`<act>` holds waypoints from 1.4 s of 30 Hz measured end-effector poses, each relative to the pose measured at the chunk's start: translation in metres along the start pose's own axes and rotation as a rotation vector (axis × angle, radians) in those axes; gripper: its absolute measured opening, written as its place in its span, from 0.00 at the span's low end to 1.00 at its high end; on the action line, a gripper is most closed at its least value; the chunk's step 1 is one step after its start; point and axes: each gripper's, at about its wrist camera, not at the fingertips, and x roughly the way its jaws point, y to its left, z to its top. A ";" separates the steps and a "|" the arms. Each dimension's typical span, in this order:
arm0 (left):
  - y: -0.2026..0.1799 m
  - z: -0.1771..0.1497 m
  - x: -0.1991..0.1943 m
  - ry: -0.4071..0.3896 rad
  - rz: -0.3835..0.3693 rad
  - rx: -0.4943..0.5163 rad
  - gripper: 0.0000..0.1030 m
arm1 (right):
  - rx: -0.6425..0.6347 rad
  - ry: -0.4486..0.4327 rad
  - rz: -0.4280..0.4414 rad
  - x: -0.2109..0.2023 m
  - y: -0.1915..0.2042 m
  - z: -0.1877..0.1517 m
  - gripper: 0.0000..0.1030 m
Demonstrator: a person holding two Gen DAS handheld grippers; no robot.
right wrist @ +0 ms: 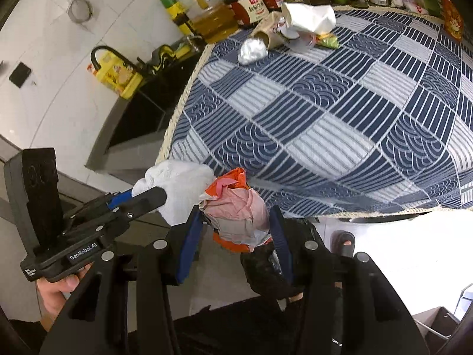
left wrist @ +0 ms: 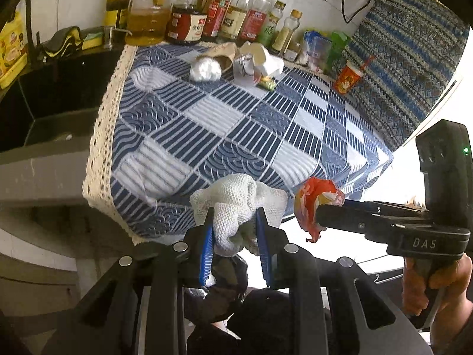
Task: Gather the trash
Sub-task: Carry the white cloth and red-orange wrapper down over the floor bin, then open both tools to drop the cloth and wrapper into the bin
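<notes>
My left gripper is shut on a white knitted cloth at the near edge of the blue patterned tablecloth. My right gripper is shut on a crumpled red and pink wrapper, just right of the cloth. The wrapper and the right gripper also show in the left wrist view; the cloth and the left gripper show in the right wrist view. At the table's far side lie a white paper ball, a crumpled white carton, a paper cup on its side and a green packet.
Several sauce and oil bottles line the back of the table. A red cup stands at the far right by a patterned curtain. A dark sink lies left of the table. A black bag hangs below the grippers.
</notes>
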 end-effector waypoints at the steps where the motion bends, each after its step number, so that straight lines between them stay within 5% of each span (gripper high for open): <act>1: 0.000 -0.004 0.001 0.007 0.002 -0.003 0.24 | -0.002 0.008 -0.003 0.002 0.000 -0.003 0.46; 31: 0.043 -0.105 0.085 0.318 0.021 -0.158 0.24 | 0.107 0.282 0.005 0.102 -0.026 -0.071 0.46; 42: 0.074 -0.131 0.134 0.406 0.024 -0.237 0.24 | 0.188 0.347 -0.086 0.162 -0.069 -0.100 0.46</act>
